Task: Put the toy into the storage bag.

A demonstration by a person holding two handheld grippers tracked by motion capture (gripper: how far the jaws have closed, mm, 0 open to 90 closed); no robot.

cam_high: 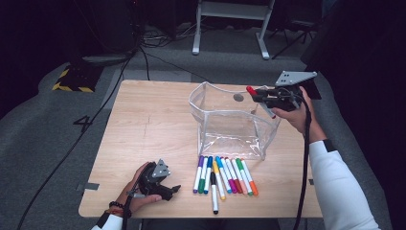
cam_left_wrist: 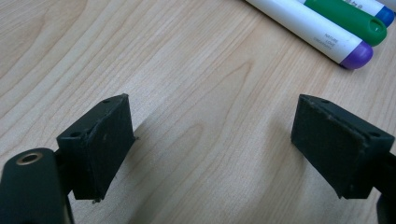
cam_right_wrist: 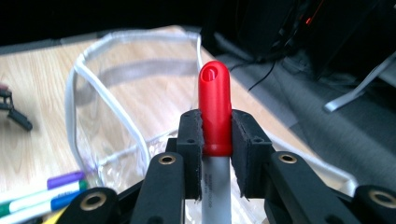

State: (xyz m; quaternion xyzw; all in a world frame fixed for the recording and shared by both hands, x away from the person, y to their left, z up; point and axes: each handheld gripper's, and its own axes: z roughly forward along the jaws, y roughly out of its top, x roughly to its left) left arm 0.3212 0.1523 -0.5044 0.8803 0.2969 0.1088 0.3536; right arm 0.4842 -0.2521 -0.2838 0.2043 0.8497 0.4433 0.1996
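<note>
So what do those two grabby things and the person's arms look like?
Each tool is black with two flat, square black pads on jointed metal links with brass-coloured rivets. The right tool carries a grey three-cornered plate dotted with small holes, and a black cable trails down from it. The left tool has a smaller grey plate. The person wears white sleeves, a dark band at the right wrist and beaded bracelets at the left.
</note>
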